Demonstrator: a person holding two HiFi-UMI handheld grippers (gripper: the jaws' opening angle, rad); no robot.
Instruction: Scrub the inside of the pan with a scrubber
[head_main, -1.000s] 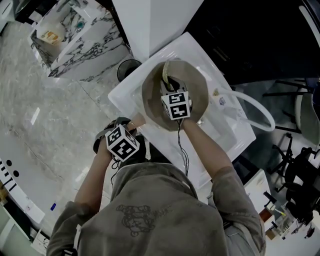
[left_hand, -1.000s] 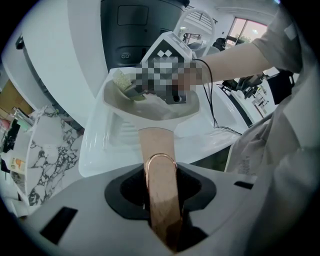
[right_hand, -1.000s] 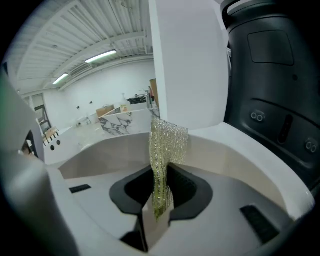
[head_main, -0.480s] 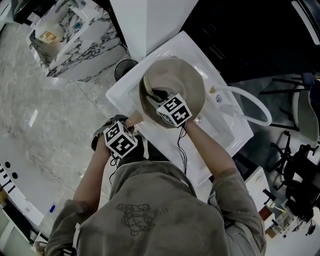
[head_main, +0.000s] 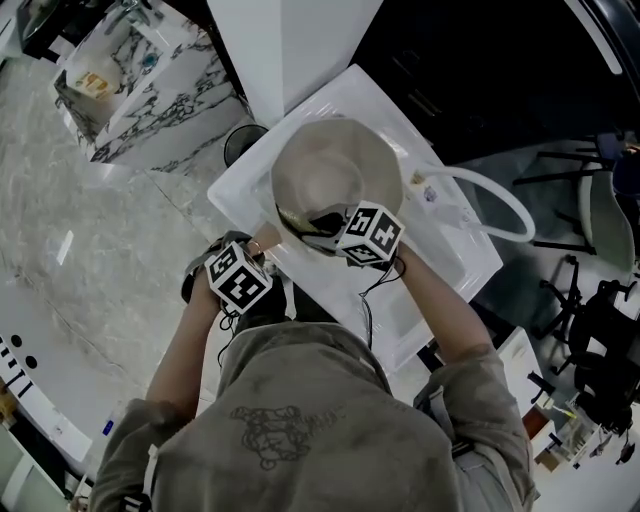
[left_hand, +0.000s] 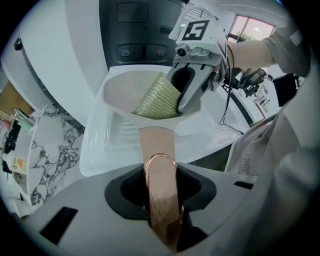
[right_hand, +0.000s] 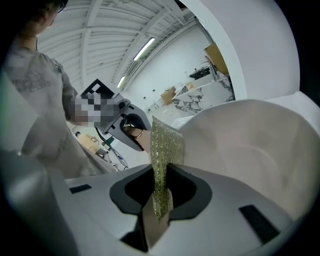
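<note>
Left hand-held gripper (left_hand: 161, 200) clamped on the handle (left_hand: 158, 150) of a beige pan (head_main: 335, 170) over a white sink (head_main: 240, 190); right hand-held gripper (right_hand: 159, 200) pinching a green scrubber (right_hand: 166, 145), which lies against the pan's inner wall near the handle.

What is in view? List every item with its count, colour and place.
pan: one, beige, in the sink
pan handle: one, tan with a copper ring, pointing toward the person
scrubber: one, yellow-green, inside the pan near the handle side
sink: one, white, under the pan
hose: one, white, looping right of the sink
marble counter: one, white with dark veins, upper left
left hand-held gripper: one, grey, shut on the pan handle
right hand-held gripper: one, grey, shut on the scrubber
</note>
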